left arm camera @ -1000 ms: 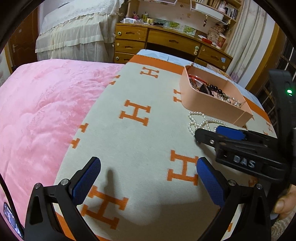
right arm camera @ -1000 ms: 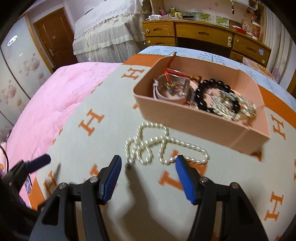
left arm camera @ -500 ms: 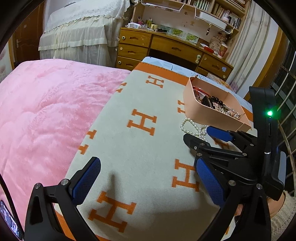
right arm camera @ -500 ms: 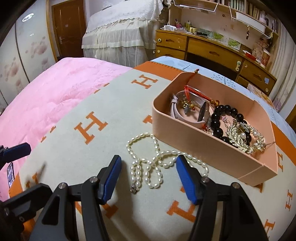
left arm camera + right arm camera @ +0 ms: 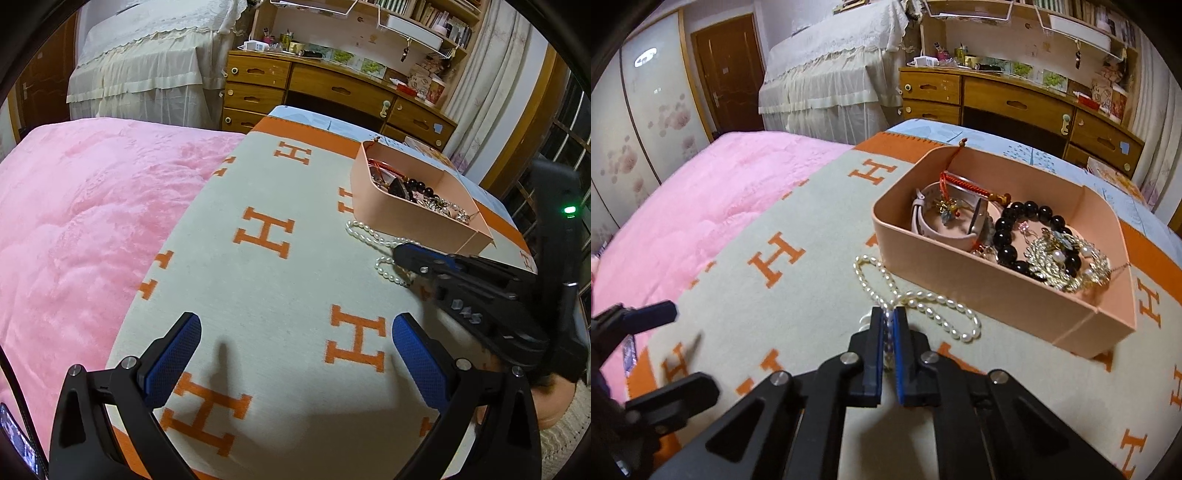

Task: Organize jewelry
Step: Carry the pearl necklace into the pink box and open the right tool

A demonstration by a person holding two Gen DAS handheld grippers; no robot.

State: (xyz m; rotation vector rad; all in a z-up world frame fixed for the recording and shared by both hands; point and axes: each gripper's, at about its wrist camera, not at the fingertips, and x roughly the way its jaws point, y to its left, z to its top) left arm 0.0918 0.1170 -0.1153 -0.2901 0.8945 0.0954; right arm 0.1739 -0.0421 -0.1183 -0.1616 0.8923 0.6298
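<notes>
A white pearl necklace [image 5: 934, 306] lies looped on the cream blanket with orange H marks, just in front of the peach jewelry box [image 5: 982, 280]. My right gripper [image 5: 888, 325] is shut on the pearl necklace, with pearls pinched between its blue pads. The left wrist view shows the same right gripper [image 5: 400, 254] lying over the pearl necklace [image 5: 373, 236] beside the box [image 5: 413, 214]. Inside the box are a black bead bracelet [image 5: 1015, 232], a pink watch [image 5: 945, 221], a red cord and gold pieces. My left gripper [image 5: 295, 350] stands open over bare blanket, holding nothing.
A pink quilt [image 5: 74, 229] covers the left of the bed. Beyond the bed's far edge stand a wooden desk with drawers [image 5: 332, 92] and a lace-draped piece of furniture [image 5: 831, 74]. A person's hand [image 5: 554, 402] holds the right gripper.
My right gripper came forward to the necklace with its jaws open, then shut on the pearls. The left gripper stayed open in place.
</notes>
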